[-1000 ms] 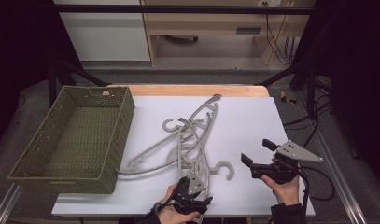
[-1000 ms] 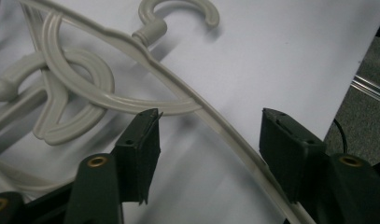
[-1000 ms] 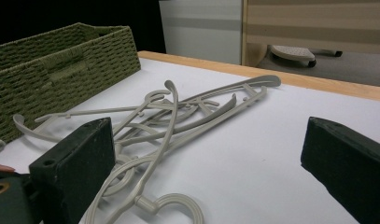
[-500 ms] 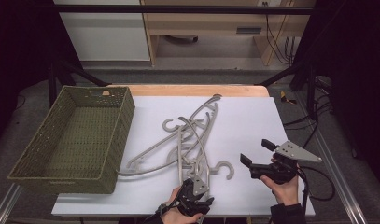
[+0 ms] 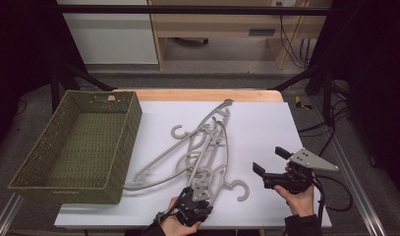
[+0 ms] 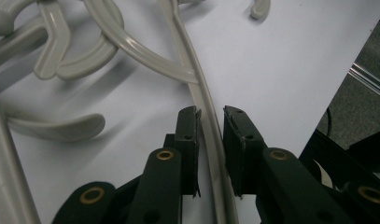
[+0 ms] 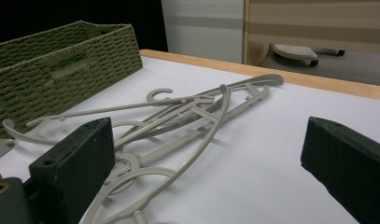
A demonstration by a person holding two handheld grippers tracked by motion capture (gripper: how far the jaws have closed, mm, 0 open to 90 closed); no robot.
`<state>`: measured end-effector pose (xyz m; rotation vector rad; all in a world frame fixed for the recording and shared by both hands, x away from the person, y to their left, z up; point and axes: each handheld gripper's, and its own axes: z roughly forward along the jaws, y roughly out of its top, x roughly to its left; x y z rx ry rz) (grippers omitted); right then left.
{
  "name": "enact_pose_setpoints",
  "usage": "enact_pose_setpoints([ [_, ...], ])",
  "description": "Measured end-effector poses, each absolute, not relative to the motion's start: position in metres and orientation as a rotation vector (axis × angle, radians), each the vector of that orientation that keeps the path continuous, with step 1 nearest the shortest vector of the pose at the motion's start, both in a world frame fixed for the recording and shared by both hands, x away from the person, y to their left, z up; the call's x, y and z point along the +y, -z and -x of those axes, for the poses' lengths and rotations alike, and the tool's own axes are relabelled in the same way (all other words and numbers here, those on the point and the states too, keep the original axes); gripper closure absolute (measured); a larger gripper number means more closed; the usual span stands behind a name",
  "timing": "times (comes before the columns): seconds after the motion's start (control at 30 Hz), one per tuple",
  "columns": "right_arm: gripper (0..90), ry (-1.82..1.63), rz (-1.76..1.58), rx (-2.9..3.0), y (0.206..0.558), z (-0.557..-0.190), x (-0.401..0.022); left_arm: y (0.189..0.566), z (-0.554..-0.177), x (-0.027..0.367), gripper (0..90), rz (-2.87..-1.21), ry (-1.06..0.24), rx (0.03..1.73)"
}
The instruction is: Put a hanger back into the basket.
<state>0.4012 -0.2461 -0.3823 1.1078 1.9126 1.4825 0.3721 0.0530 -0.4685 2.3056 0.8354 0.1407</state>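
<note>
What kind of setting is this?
Likely a lab recording bench: a white-topped table in a dark metal frame, a woven green basket, tangled grey plastic hangers, trailing black cables.

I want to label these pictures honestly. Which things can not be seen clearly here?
- Left gripper, high view: its jaws lie under the hand and body, so the grip is hidden.
- Gripped hanger arm, left gripper view: its near end is cut off by the bottom edge.
- Hangers, high view: tangled, so their count is uncertain.
- Basket, right gripper view: its inside is hidden by the wall.

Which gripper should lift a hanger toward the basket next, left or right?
Left. The left gripper has just closed its jaws around a hanger arm; the right gripper stands open and apart from the pile.
</note>
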Motion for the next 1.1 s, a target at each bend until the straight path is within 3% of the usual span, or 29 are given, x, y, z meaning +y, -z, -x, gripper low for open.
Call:
enact_pose_setpoints([
  [0.33,3.4,-1.484,-1.109,1.911,0.382,-0.401,-0.246,0.465,-0.375,0.061,80.0,-2.331,-0.185,0.801],
  [0.5,3.4,-1.482,-1.109,1.914,0.383,-0.402,-0.246,0.462,-0.376,0.052,64.5,-2.345,-0.193,0.743],
  [0.67,3.4,-1.485,-1.107,1.923,0.383,-0.401,-0.245,0.466,-0.384,0.044,59.2,-2.381,-0.221,0.73],
  [1.1,3.4,-1.483,-1.109,1.923,0.384,-0.402,-0.244,0.465,-0.387,0.043,80.6,-2.404,-0.255,0.782],
])
